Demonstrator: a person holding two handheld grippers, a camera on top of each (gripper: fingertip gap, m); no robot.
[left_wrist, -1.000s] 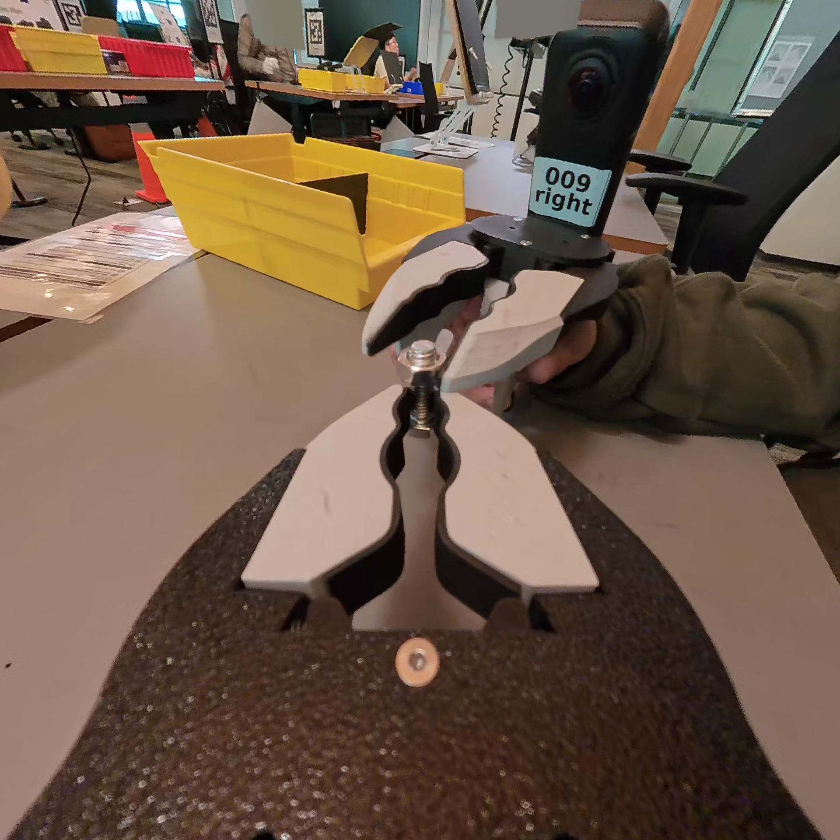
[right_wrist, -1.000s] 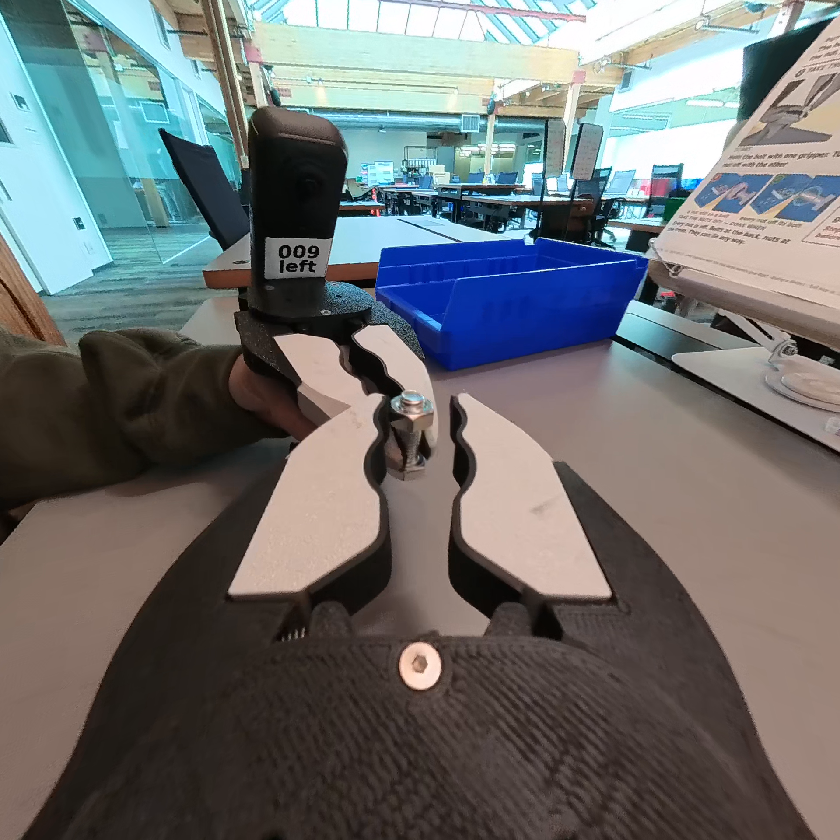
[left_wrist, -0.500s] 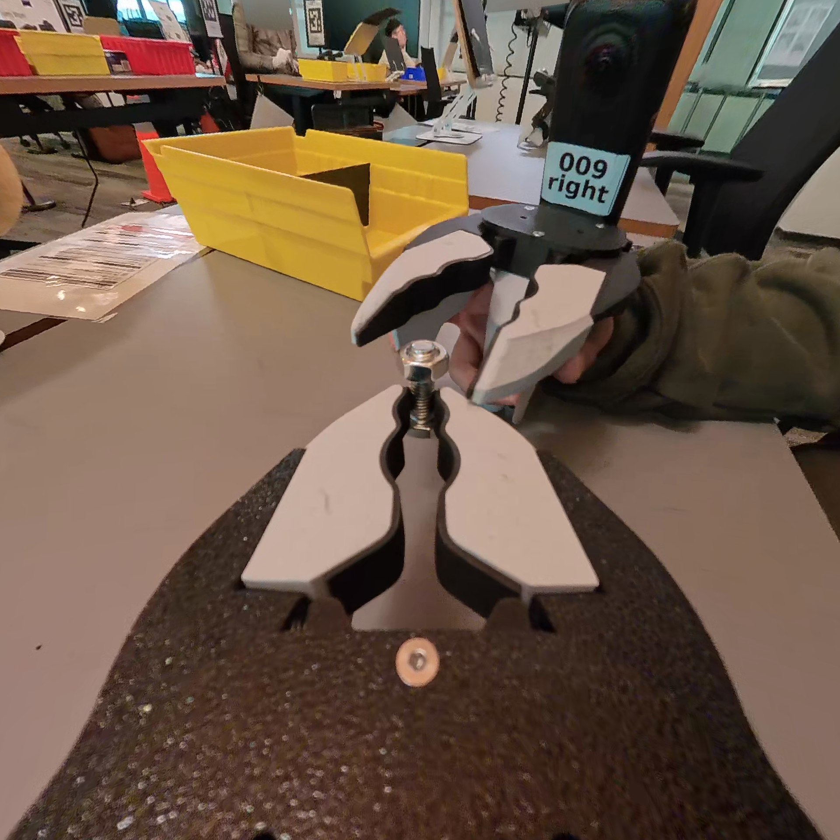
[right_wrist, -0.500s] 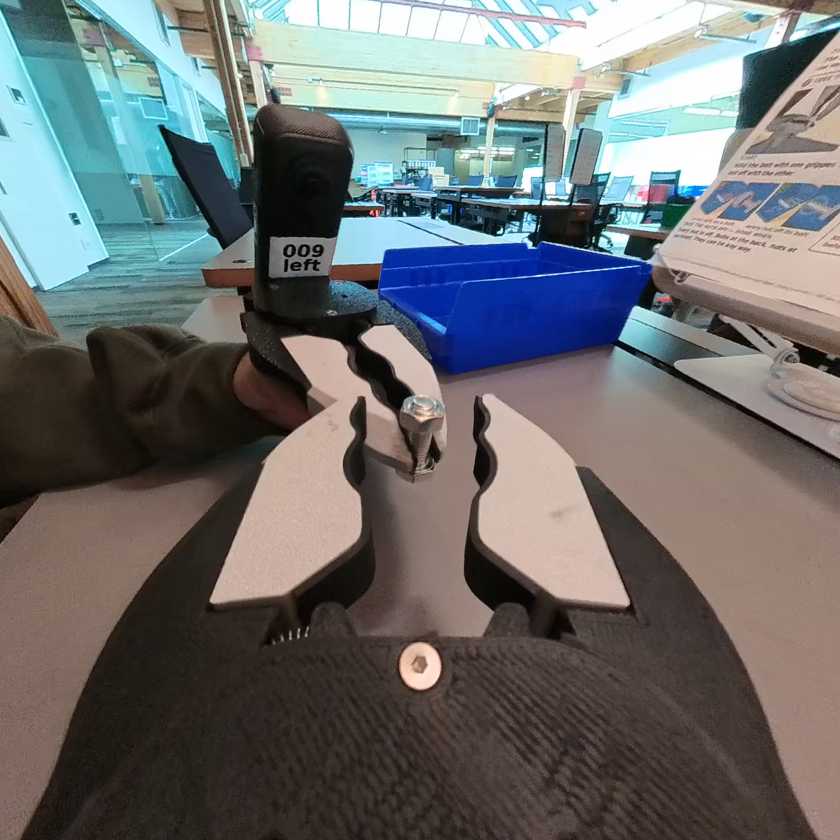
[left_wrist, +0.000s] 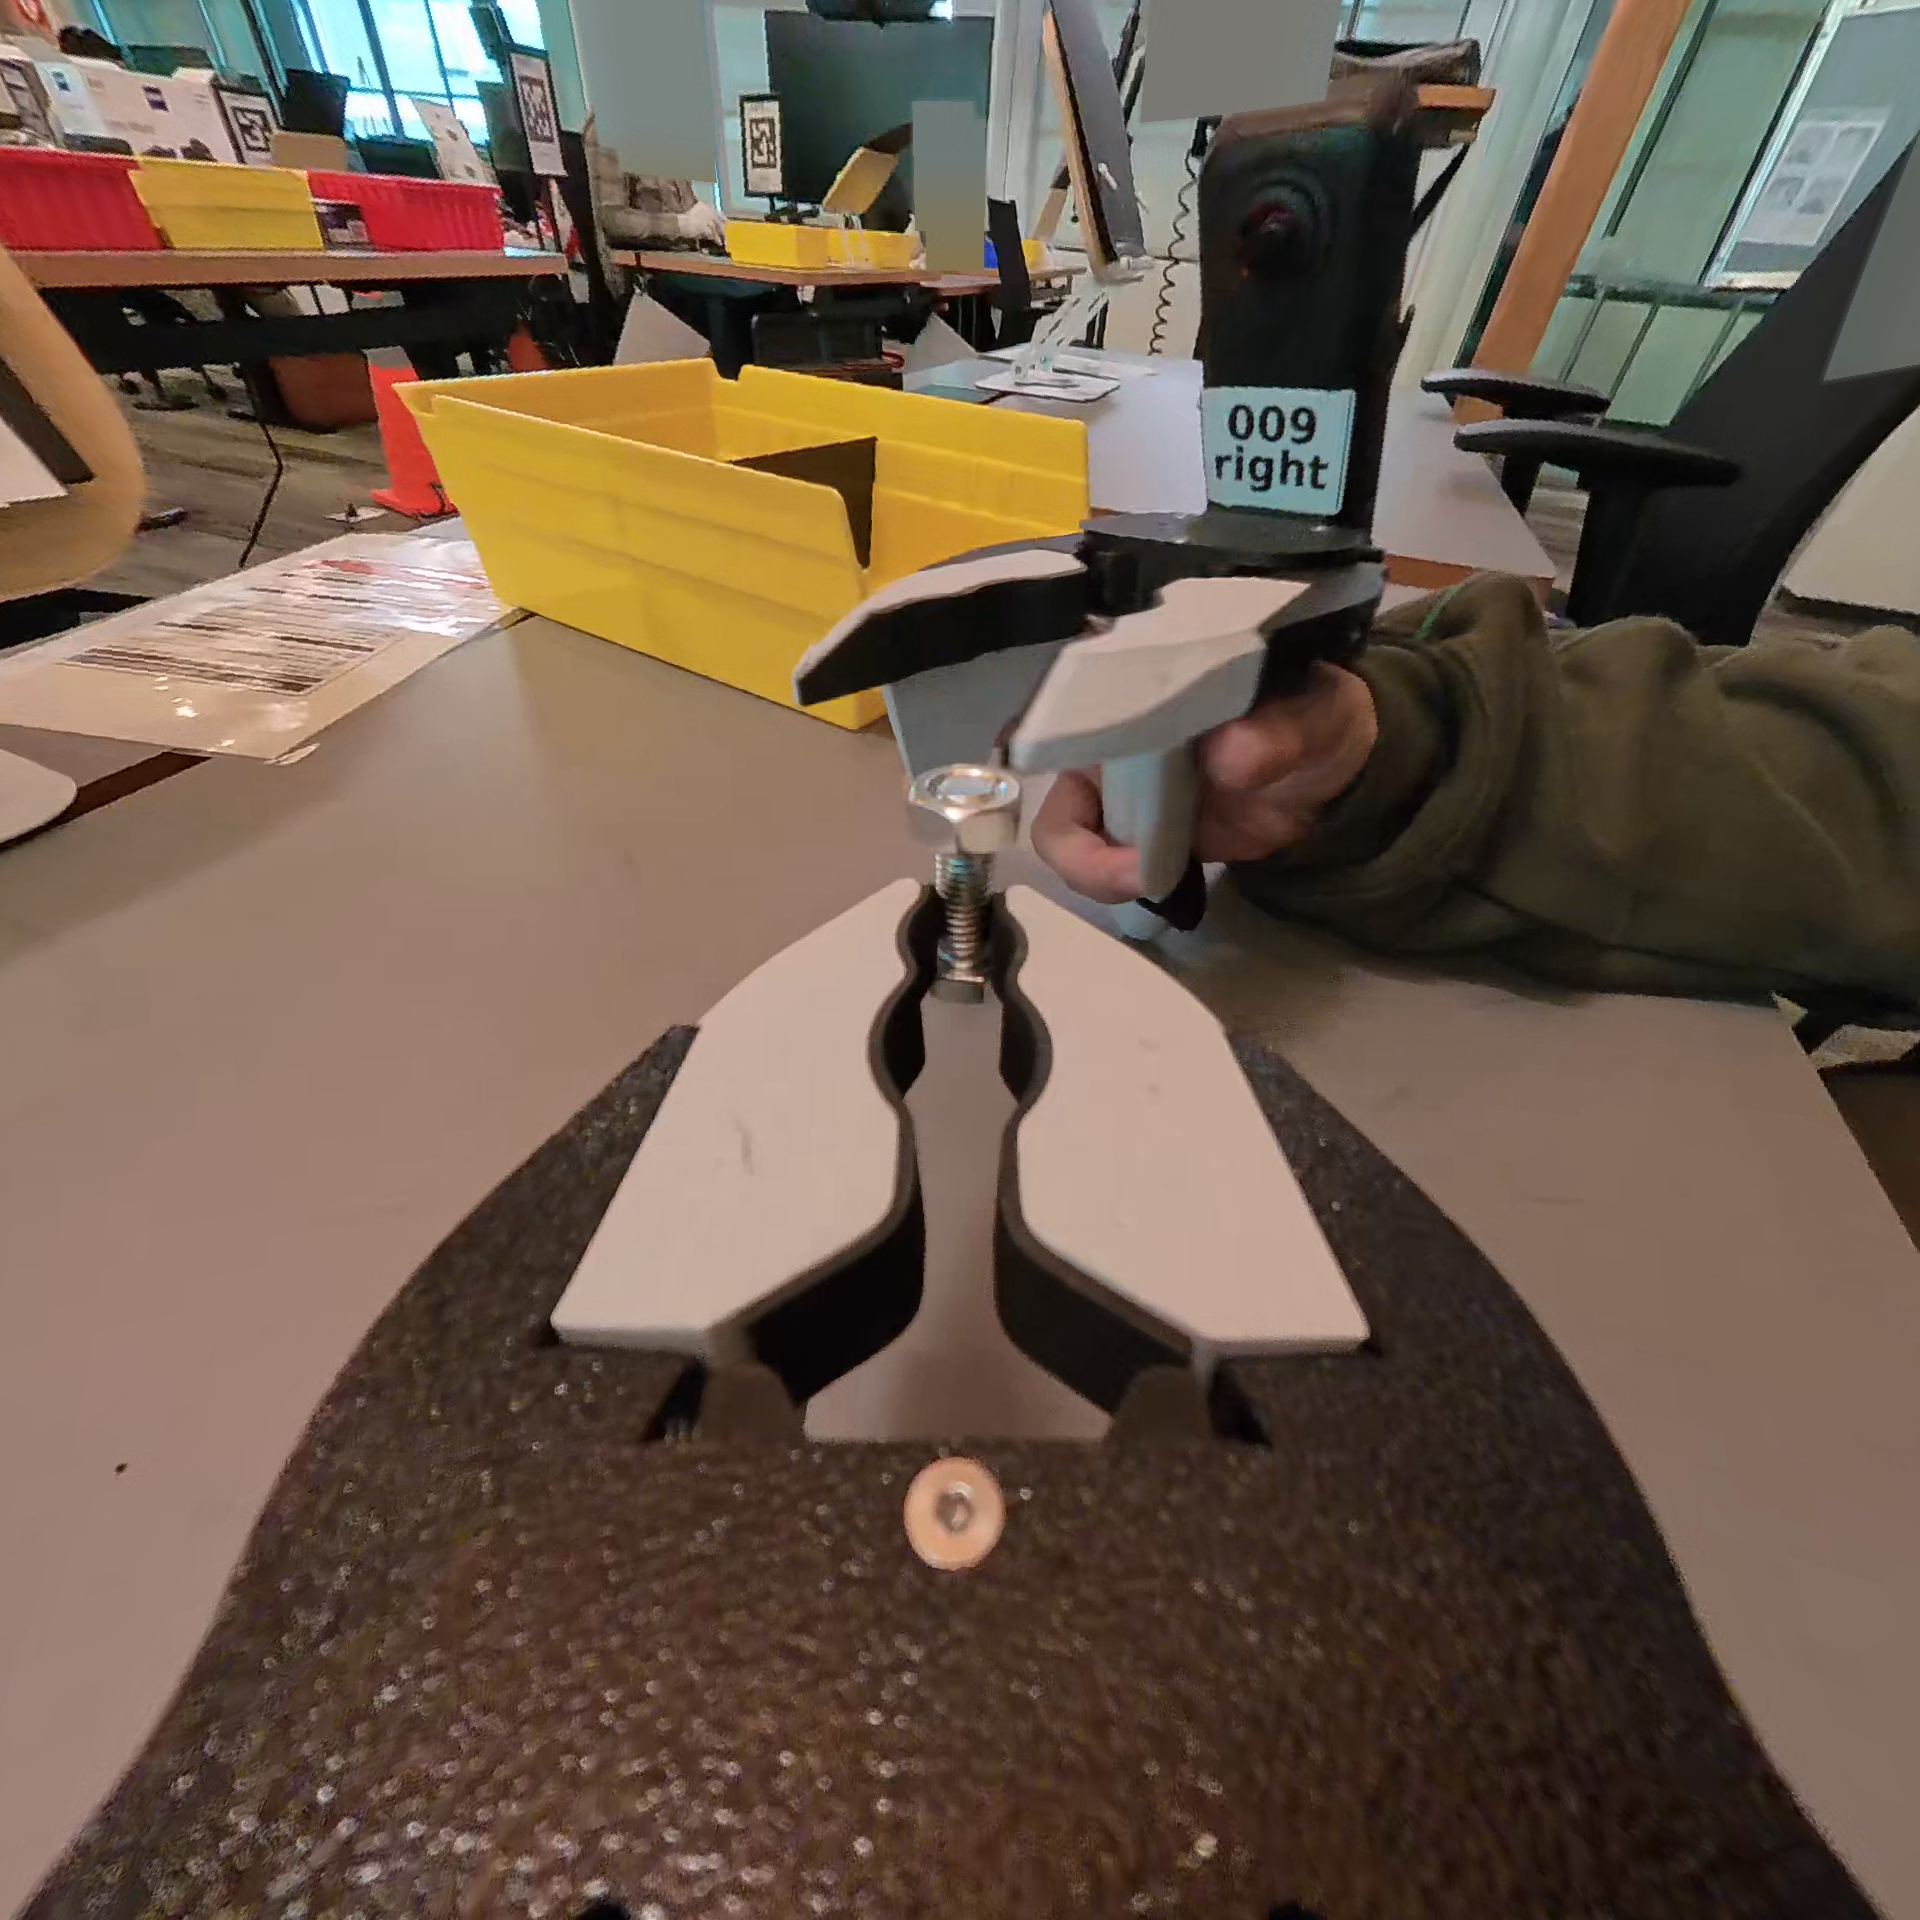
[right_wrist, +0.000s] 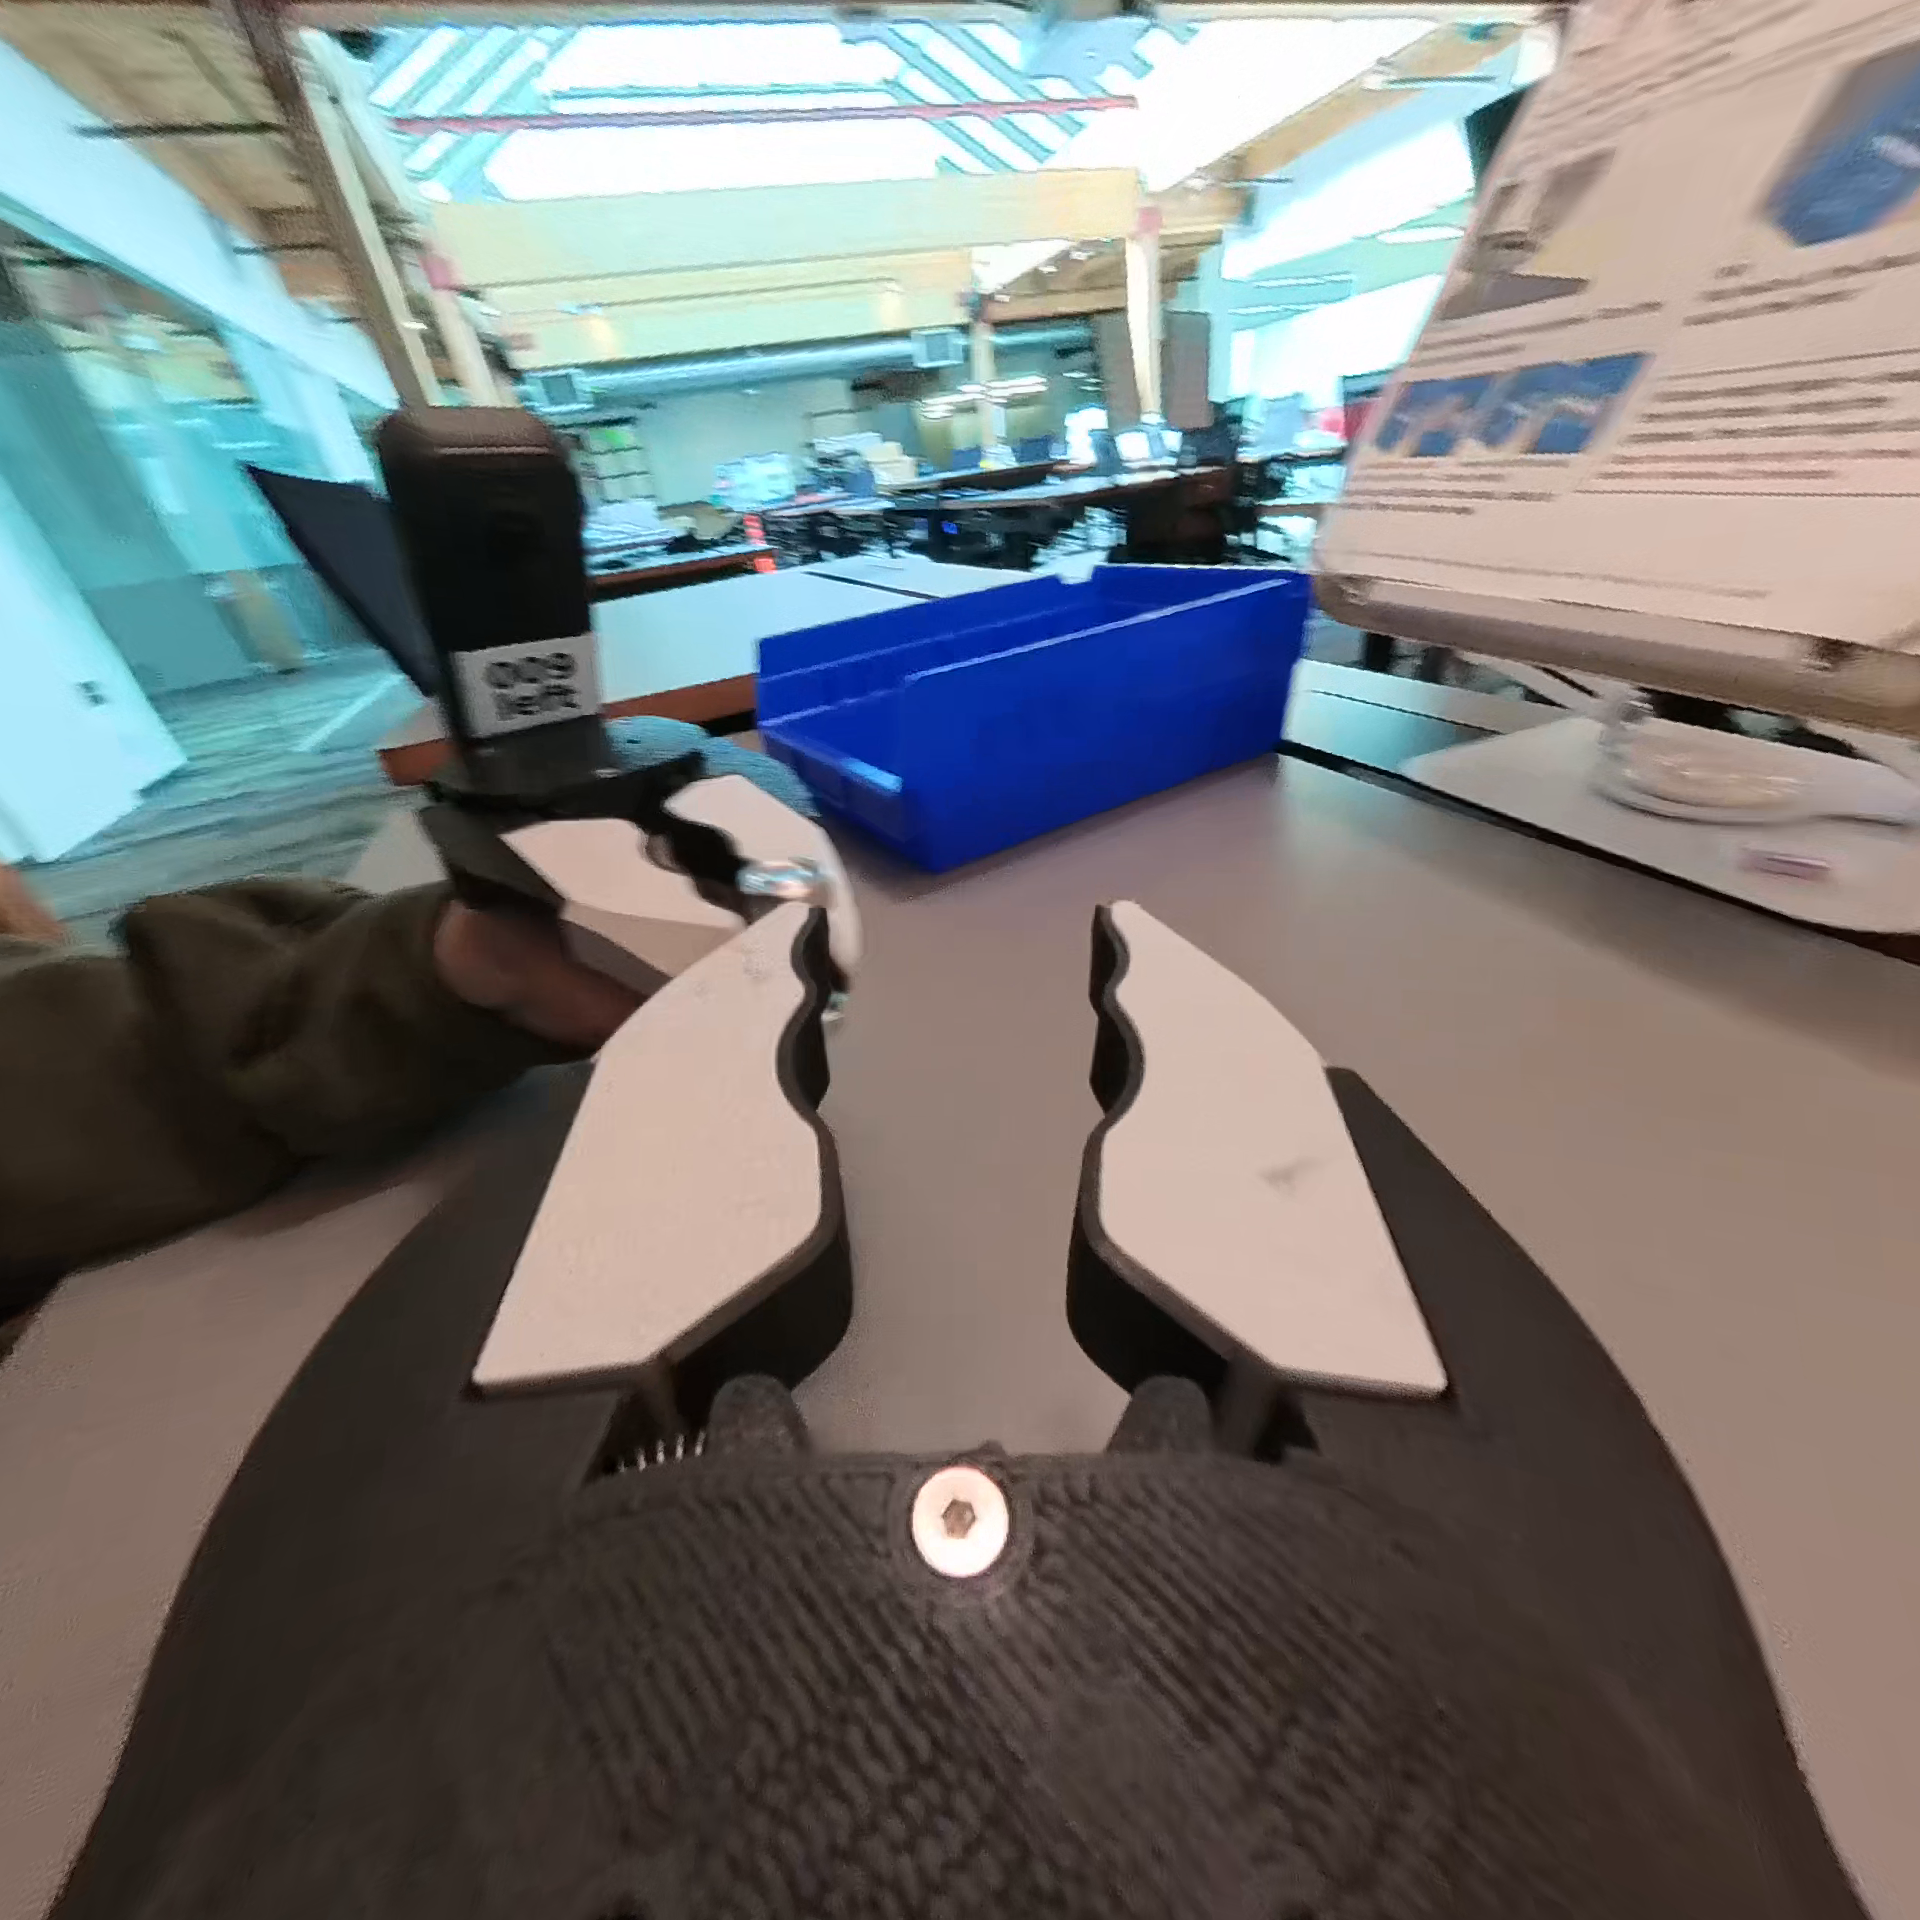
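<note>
- Left tool (left_wrist: 961, 914): clenched on a steel bolt (left_wrist: 964, 862), gripping the threaded shank near its lower end. Bolt stands upright, hex head on top, clear above the fingertips.
- A second hex piece, probably a nut, sits on the shank just under the head; hard to separate the two in the left wrist view.
- Right tool (right_wrist: 956, 935): released, jaws spread wide, nothing between them. In the left wrist view it hovers at about 1 o'clock from the bolt, just above and beside the head, not touching it as far as I can tell.
- From the right wrist view the bolt (right_wrist: 787, 879) shows at 11 o'clock, blurred, partly hidden behind that tool's own left finger.
- Handling, as judged: small, rigid, dense for its size. Smooth plated metal, so slippery on flat pads; threads give some bite. Not fragile. Hex flats of the head or nut look the surest place to take hold, across two opposite faces.
- Grey counter (left_wrist: 416, 935) below both tools.
- Yellow bin (left_wrist: 665, 540) at 11 o'clock in the left wrist view, well apart from the bolt; printed sheet (left_wrist: 239, 644) at 10 o'clock.
- Blue bin (right_wrist: 1039, 717) at 12 o'clock in the right wrist view; tilted instruction board (right_wrist: 1662, 364) at 2 o'clock.
- Olive sleeve (left_wrist: 1621, 790) behind the right tool.
</note>
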